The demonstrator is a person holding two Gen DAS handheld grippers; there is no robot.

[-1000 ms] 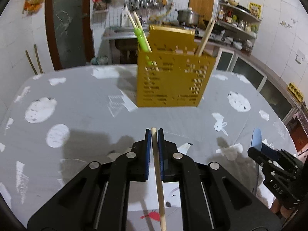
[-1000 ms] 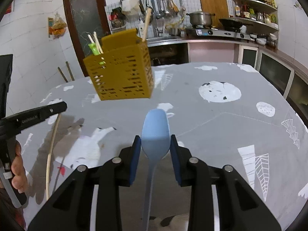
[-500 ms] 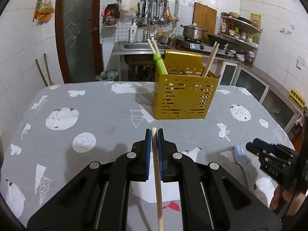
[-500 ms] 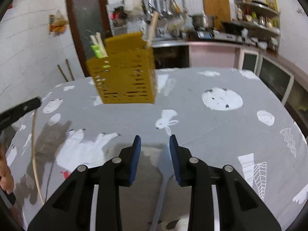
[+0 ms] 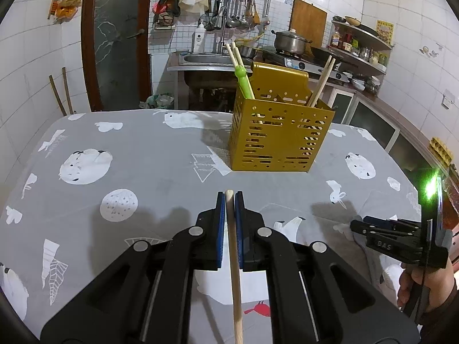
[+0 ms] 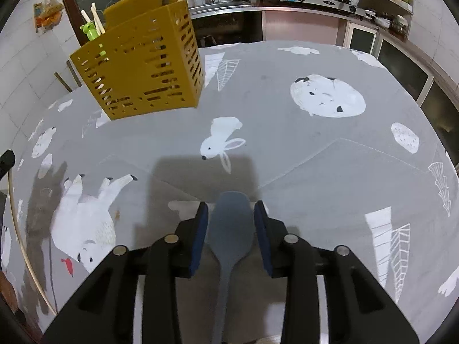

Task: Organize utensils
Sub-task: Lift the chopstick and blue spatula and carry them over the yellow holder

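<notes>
Two pairs of fingers are ours: the left gripper (image 5: 229, 197) is clamped tight on a wooden chopstick (image 5: 235, 272), while the right gripper (image 6: 231, 209) is spreading its fingers around a blue spoon (image 6: 230, 232) lying on the bench (image 6: 301, 157), pads not pressing it. Farther out stands the yellow utensil holder (image 5: 279, 140), with chopsticks (image 5: 321, 81) inside.

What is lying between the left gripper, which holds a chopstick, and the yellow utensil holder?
Nothing. In the left wrist view, only bare grey tablecloth with white prints lies between the left gripper, shut on the wooden chopstick, and the yellow holder.
</notes>
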